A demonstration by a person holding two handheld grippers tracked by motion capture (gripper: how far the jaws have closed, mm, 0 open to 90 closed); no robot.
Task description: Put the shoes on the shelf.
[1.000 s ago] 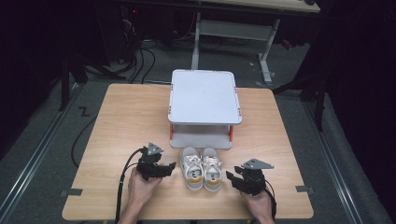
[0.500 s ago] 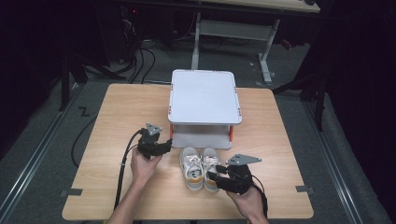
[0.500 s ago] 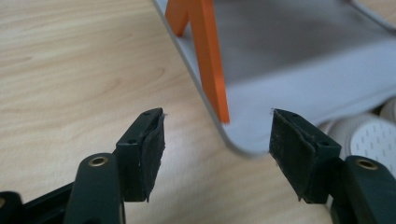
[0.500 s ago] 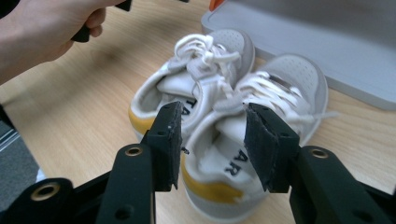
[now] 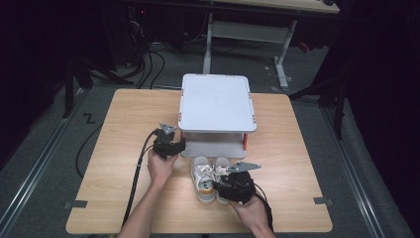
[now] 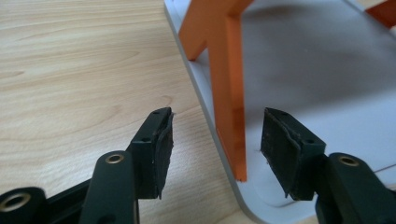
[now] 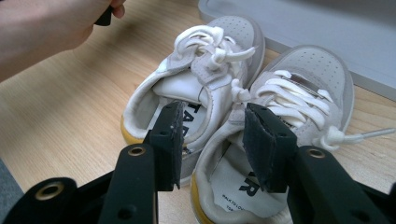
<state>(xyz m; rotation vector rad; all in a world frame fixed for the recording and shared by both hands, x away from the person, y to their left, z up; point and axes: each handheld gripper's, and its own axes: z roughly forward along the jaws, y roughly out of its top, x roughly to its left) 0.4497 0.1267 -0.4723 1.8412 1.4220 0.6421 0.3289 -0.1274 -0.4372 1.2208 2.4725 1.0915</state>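
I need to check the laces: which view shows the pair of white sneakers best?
The right gripper view: the pair of white sneakers sits close, laces and insoles clear. The high view shows them small, partly behind the right tool.

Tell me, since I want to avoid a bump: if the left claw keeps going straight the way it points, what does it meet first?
Probably the orange leg of the white two-tier rack: it stands between the open jaws of the left claw, just ahead, rising from the rack's lower shelf. Depth is hard to judge.
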